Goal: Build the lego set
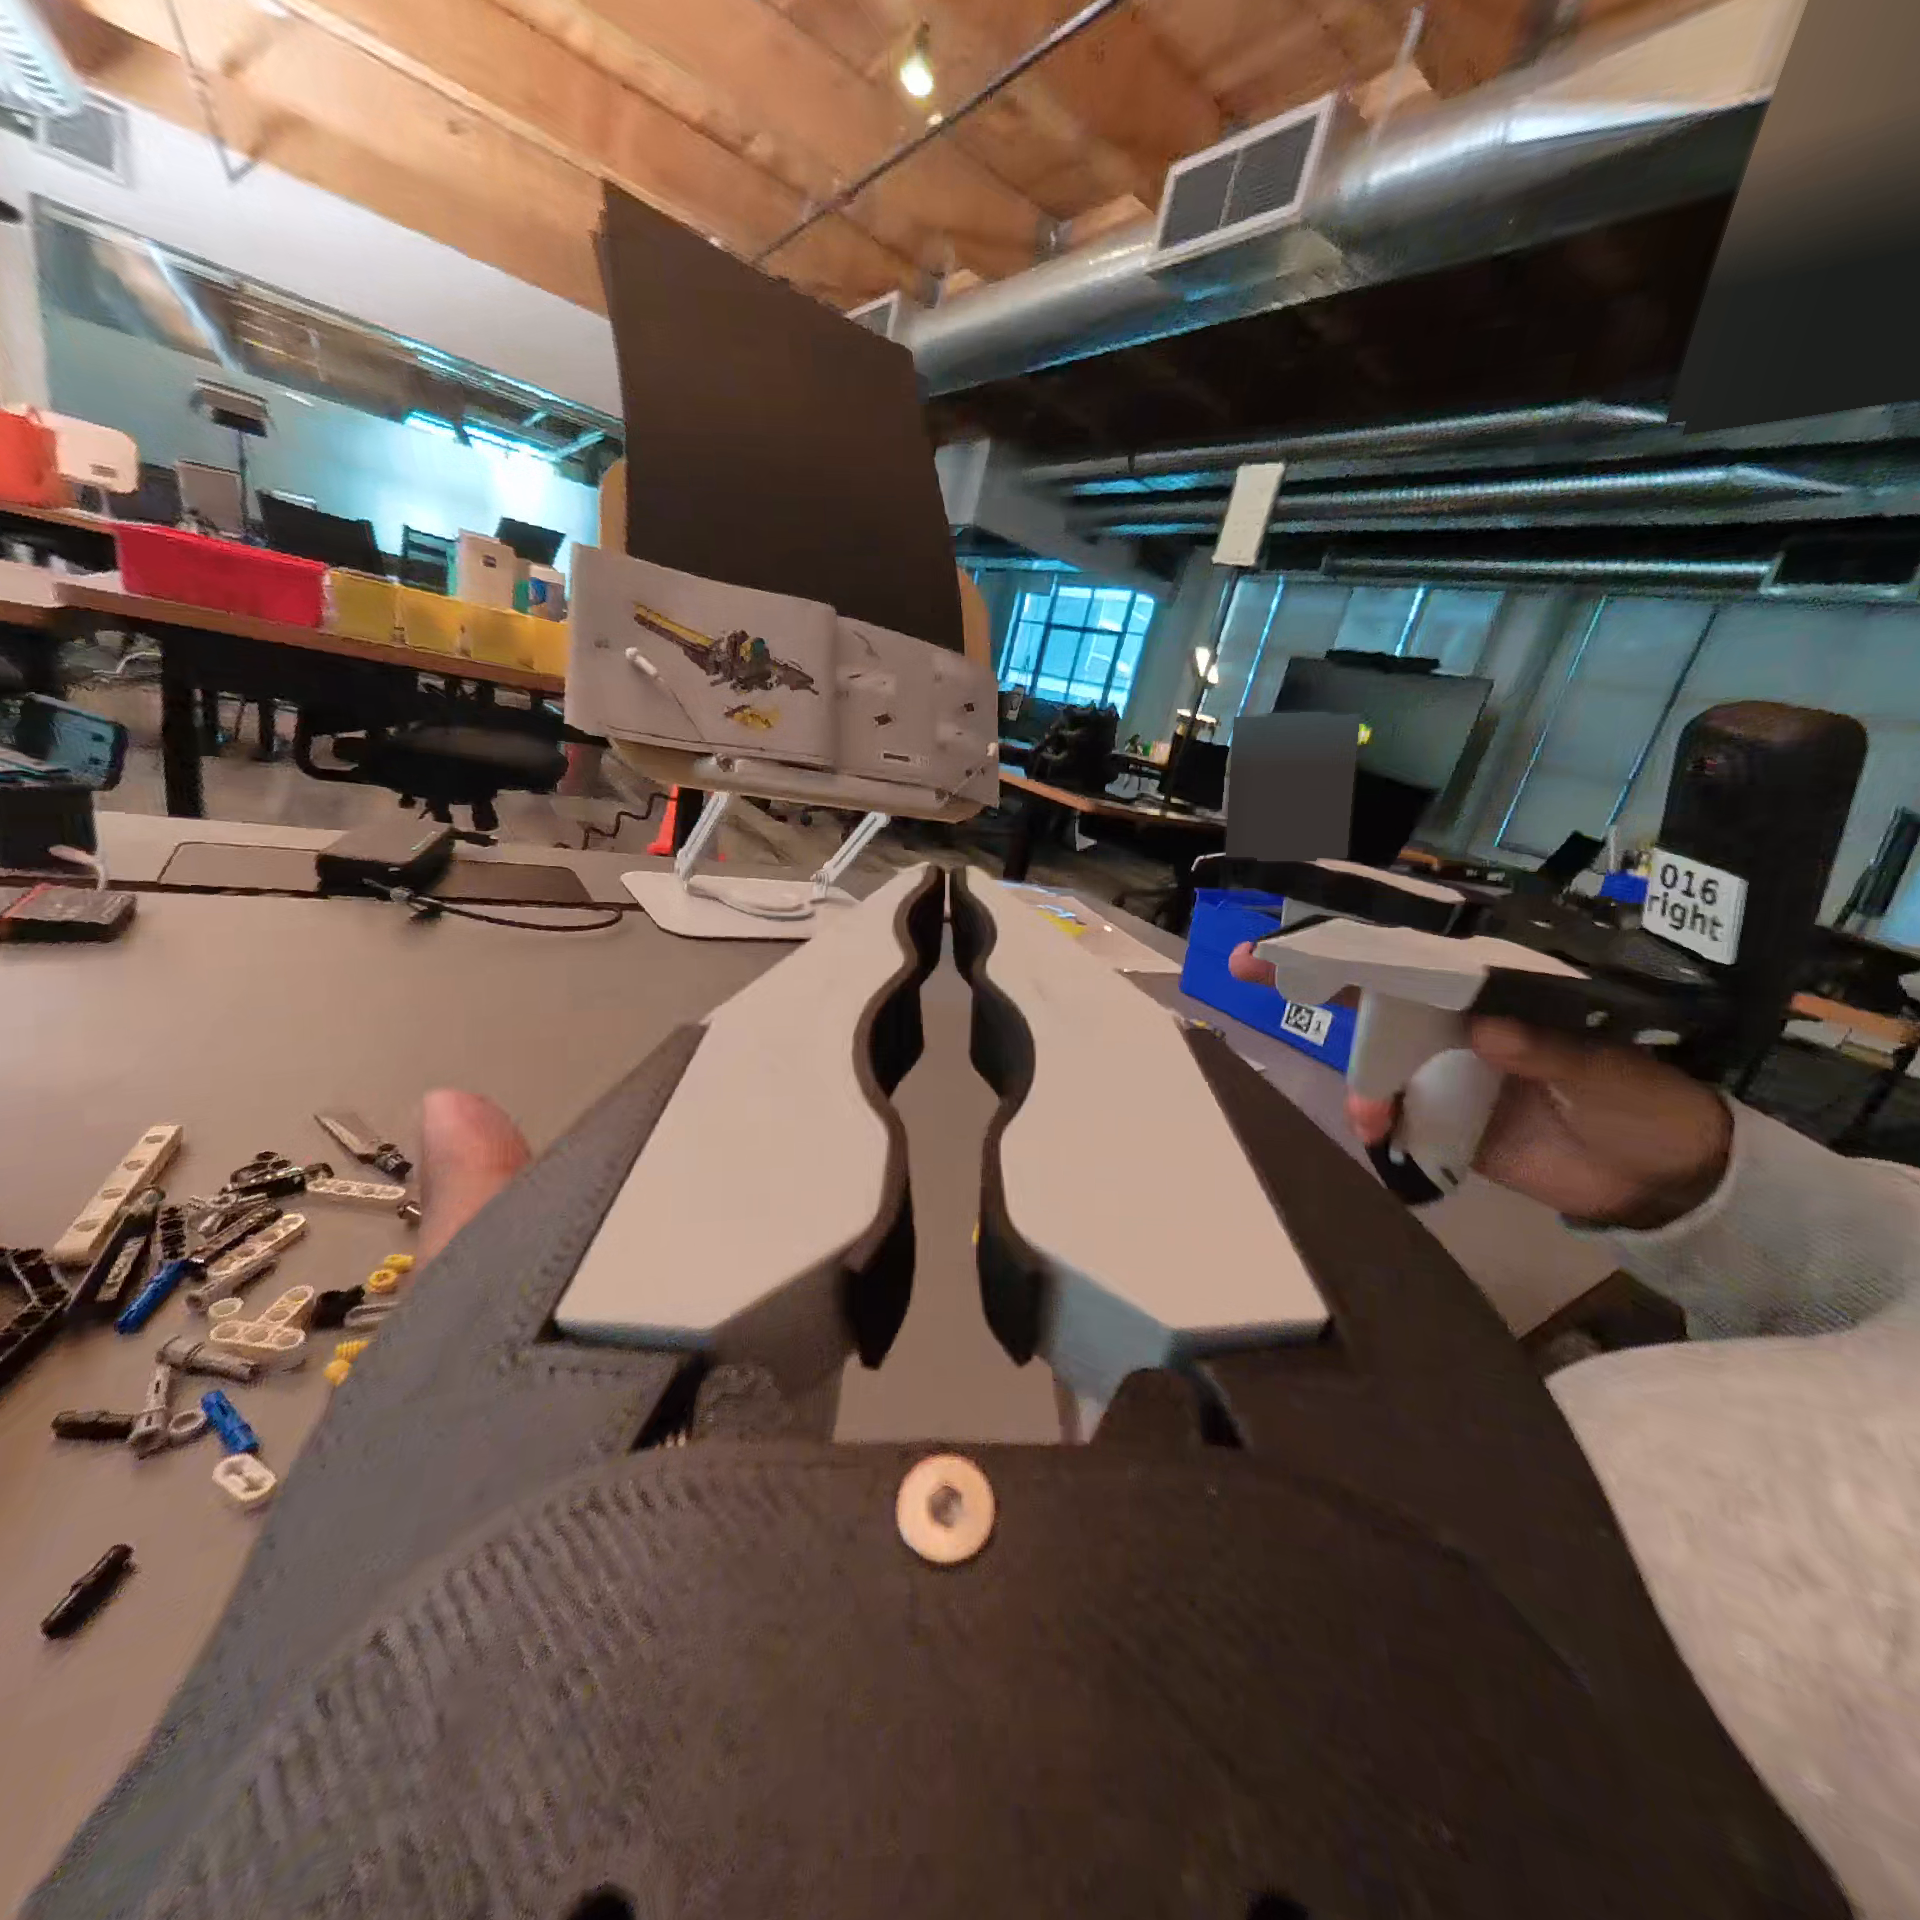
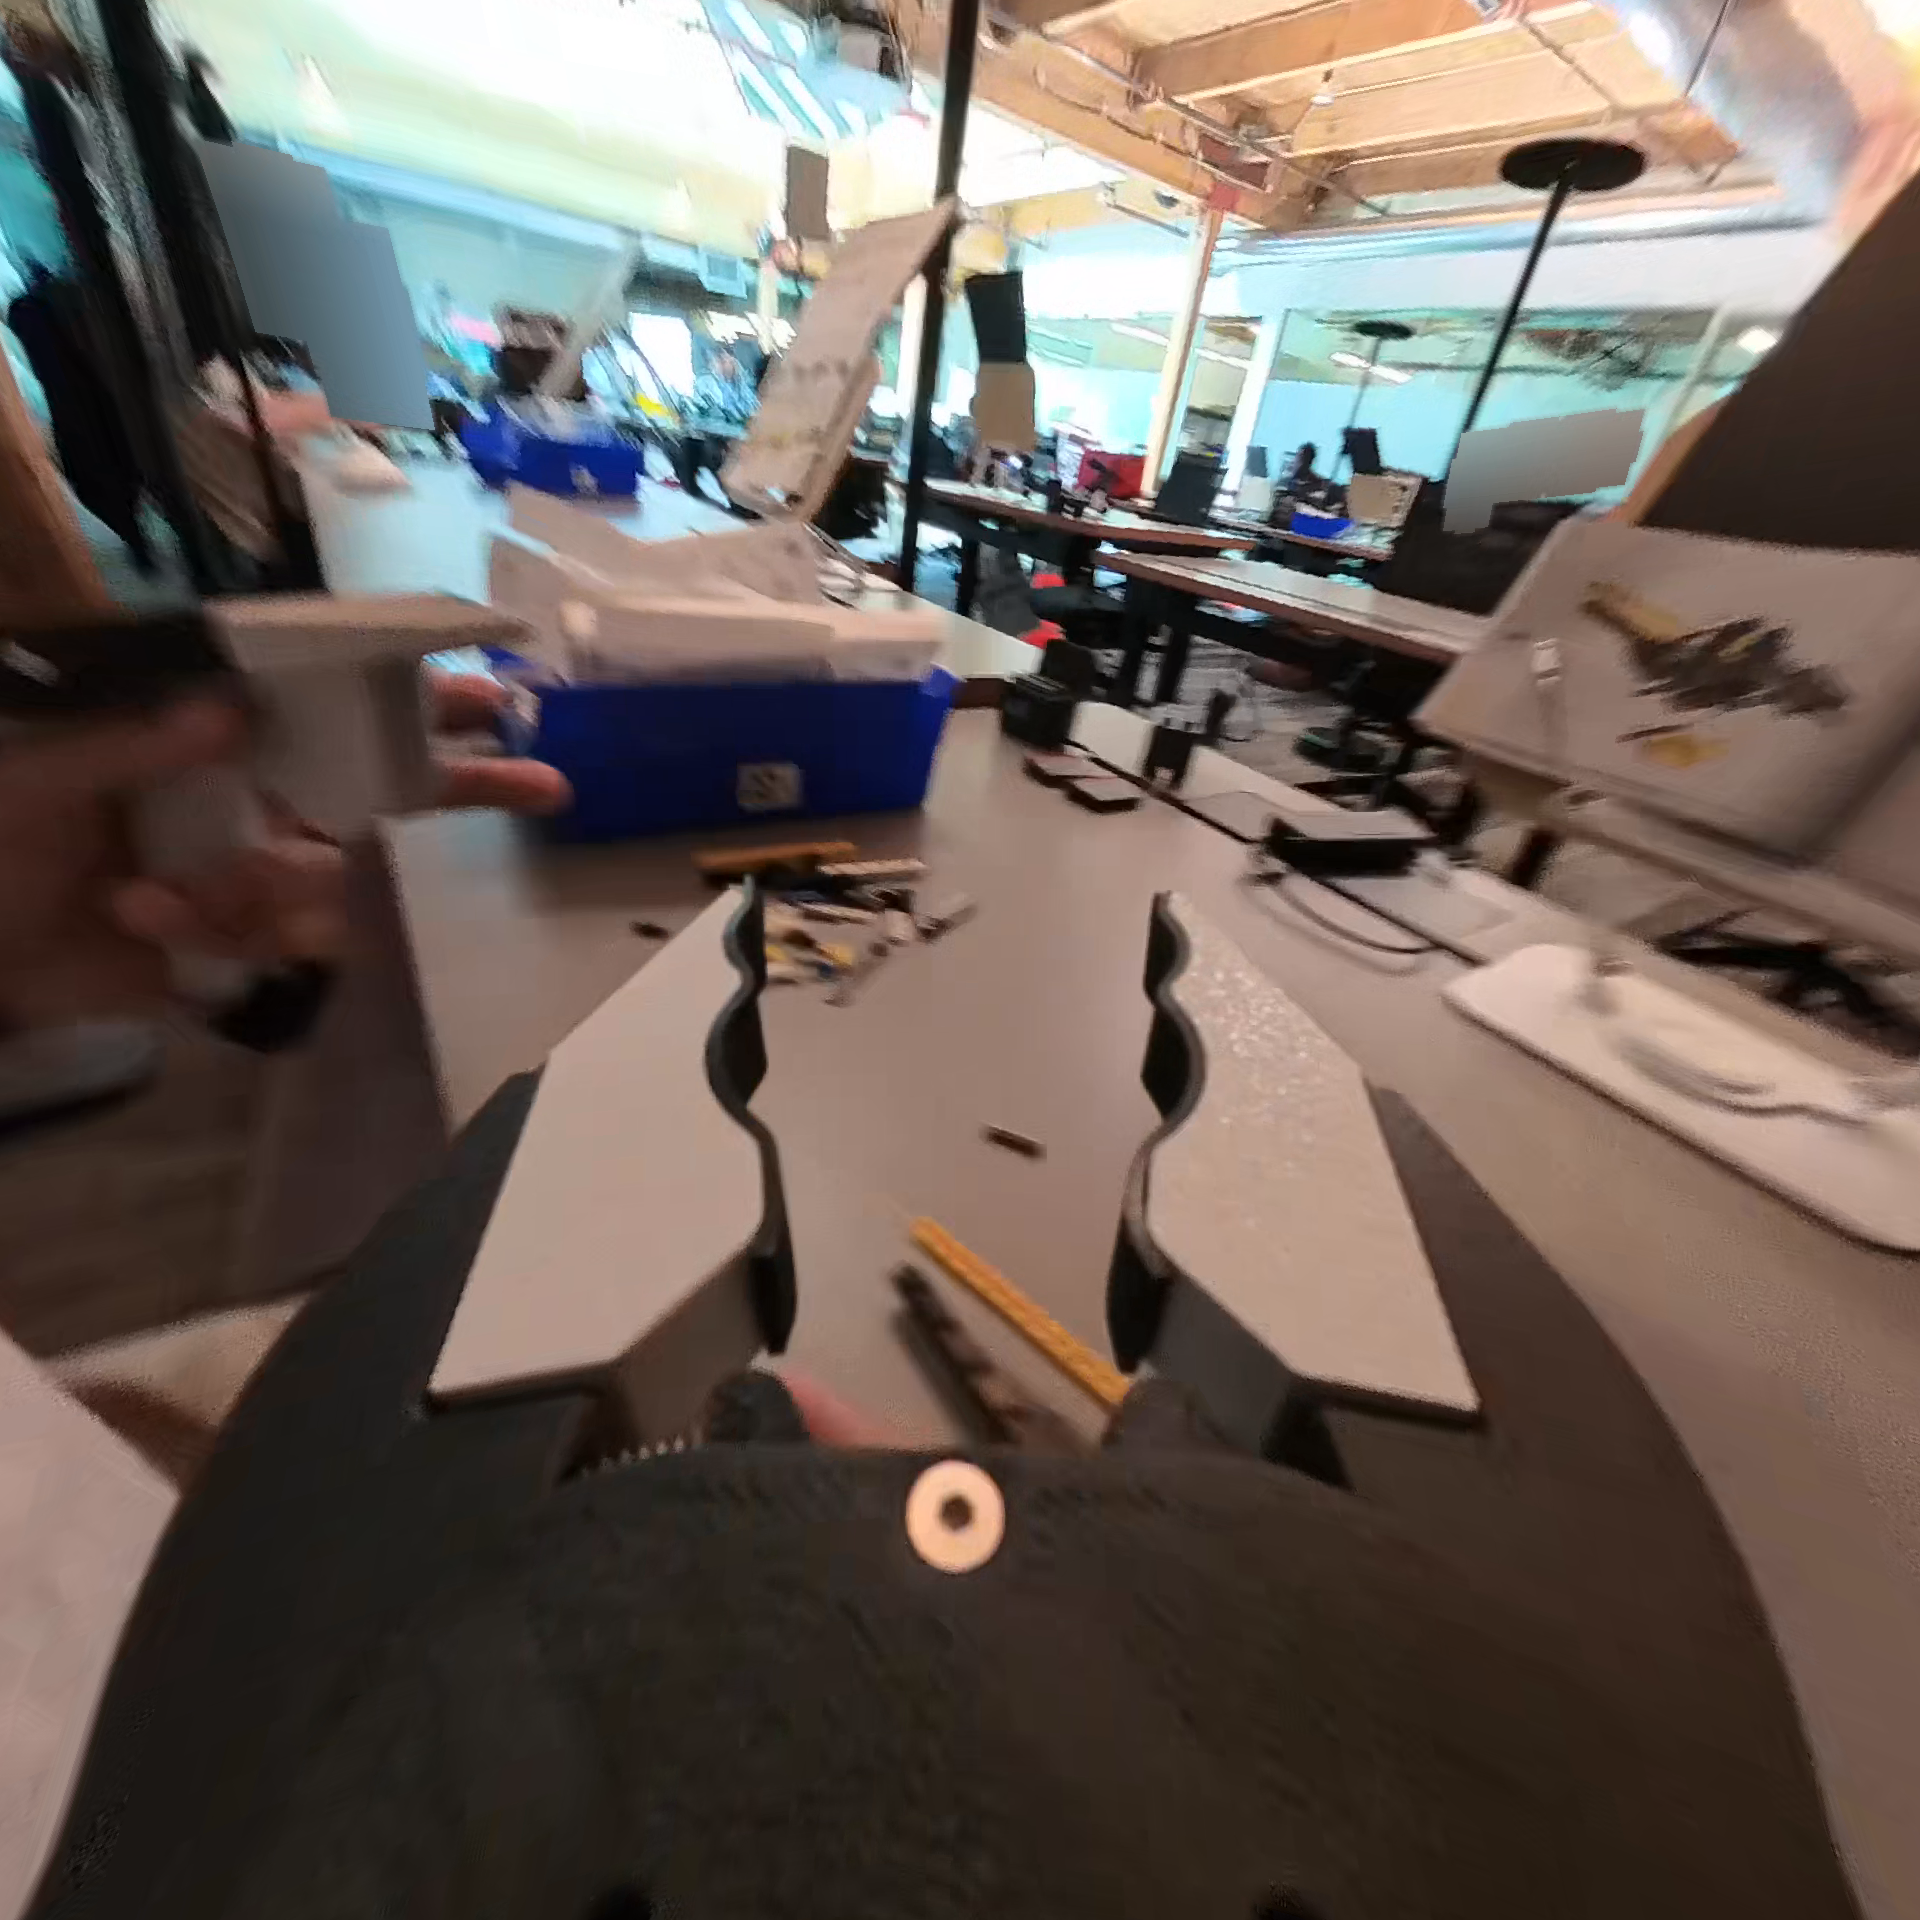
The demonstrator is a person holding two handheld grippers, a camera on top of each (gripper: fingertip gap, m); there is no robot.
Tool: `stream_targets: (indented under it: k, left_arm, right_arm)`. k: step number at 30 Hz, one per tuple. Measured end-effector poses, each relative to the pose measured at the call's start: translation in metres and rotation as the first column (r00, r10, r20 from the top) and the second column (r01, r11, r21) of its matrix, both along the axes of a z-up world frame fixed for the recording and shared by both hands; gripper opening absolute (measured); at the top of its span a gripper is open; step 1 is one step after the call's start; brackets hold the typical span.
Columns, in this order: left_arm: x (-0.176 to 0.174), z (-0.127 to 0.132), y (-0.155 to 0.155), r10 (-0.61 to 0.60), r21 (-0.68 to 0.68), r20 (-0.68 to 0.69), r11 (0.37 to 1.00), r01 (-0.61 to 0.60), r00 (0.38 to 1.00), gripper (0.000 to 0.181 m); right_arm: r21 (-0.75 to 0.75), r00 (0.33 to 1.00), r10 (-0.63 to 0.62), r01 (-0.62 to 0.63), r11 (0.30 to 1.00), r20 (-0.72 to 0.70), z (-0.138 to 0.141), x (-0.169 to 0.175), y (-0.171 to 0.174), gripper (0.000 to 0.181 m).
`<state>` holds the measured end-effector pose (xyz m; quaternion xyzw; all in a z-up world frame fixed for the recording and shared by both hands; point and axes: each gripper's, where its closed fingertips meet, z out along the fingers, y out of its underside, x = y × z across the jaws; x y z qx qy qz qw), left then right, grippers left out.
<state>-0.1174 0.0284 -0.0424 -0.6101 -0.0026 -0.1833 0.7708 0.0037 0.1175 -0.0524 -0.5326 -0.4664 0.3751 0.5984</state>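
Left wrist view: the left gripper (image 1: 948,883), its pale grey fingers lined with wavy black pads, is hovering above a matte grey table (image 1: 312,1018) with its tips pressed together and nothing between them. Loose lego pieces (image 1: 208,1278) (white perforated beams, black pins, blue and yellow connectors) are lying scattered at the near left, well apart from the tips. At the far side of the table an open instruction booklet (image 1: 727,665), showing a black-and-yellow model, is leaning on a white folding stand (image 1: 727,894). To the right, a hand (image 1: 1579,1132) in a pale knitted sleeve is gripping the handle of the right gripper (image 1: 1340,951), which is carrying a white label with printed writing beside a blue plastic bin (image 1: 1236,935).

Right wrist view: the picture is blurring with motion. The right gripper (image 2: 951,920) is hanging over the table (image 2: 1039,1039) with its fingers spread wide apart and empty. A long yellow lego beam (image 2: 1018,1311) and a black toothed one (image 2: 961,1351) are lying side by side on the table between the finger bases; a second heap of lego parts (image 2: 831,914) is sitting farther off, near the left fingertip. The blue bin (image 2: 727,758), bearing a small square sticker, is standing at the far left, with the left gripper (image 2: 416,644) just beside it. The booklet (image 2: 1683,665) is standing at the far right.
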Motion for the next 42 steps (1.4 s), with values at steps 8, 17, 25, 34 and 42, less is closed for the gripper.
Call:
stream_targets:
  k: [8, 17, 25, 34, 42]
  left_arm:
    - [-0.067, -0.03, 0.012, 0.313, -0.203, -0.177, 0.916, -0.346, 0.933, 0.003]
    - [-0.201, -0.058, -0.032, 0.511, -0.328, -0.23, 0.761, -0.56, 0.828, 0.057]
    - [-0.22, -0.084, -0.031, 0.616, -0.282, -0.377, 0.635, -0.719, 0.692, 0.084]
    - [-0.235, -0.107, -0.025, 0.597, -0.332, -0.386, 0.622, -0.709, 0.704, 0.074]
    - [-0.239, -0.115, -0.029, 0.59, -0.336, -0.423, 0.603, -0.724, 0.688, 0.067]
  right_arm:
    - [-0.289, 0.974, 0.222, -0.225, 0.931, -0.043, -0.041, -0.028, -0.098, 0.053]
    - [-0.079, 0.985, -0.171, 0.174, 0.982, 0.037, -0.022, 0.104, 0.017, 0.059]
    - [-0.105, 0.636, -0.76, 0.753, 0.649, -0.133, -0.018, 0.347, 0.107, 0.056]
    - [-0.18, 0.458, -0.859, 0.887, 0.425, 0.229, -0.11, 0.386, 0.175, 0.056]
    - [-0.225, 0.52, -0.787, 0.854, 0.469, 0.332, -0.127, 0.377, 0.194, 0.0]
